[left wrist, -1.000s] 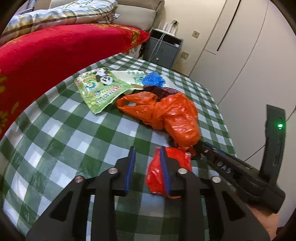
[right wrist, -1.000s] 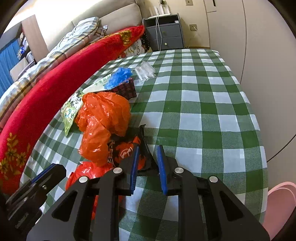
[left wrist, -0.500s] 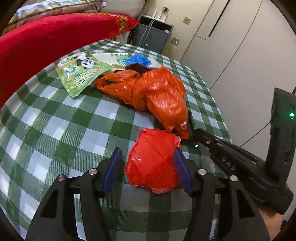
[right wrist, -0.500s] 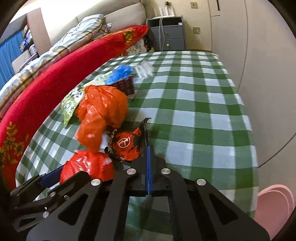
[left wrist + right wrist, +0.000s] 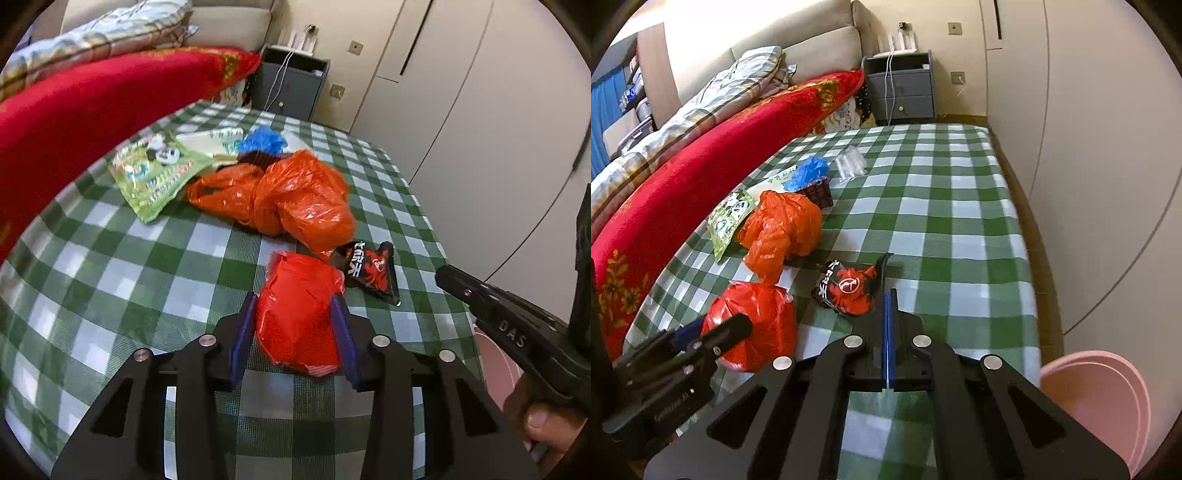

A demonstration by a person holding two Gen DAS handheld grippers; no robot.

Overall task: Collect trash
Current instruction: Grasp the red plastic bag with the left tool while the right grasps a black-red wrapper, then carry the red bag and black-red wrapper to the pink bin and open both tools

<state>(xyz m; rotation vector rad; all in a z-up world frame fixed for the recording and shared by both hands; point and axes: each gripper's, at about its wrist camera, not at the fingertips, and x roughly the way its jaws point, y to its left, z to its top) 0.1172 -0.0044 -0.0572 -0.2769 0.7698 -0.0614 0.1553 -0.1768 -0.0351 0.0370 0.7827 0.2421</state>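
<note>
The left gripper [image 5: 295,325] has just closed on the red bag [image 5: 299,314], pads pressing its sides, on the checked cloth [image 5: 110,277]. The right gripper [image 5: 888,306] is clamped on the black snack packet [image 5: 849,290], at the bag's two o'clock.

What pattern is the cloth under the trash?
Green-and-white checked fabric cloth, clearest in the right wrist view.
</note>
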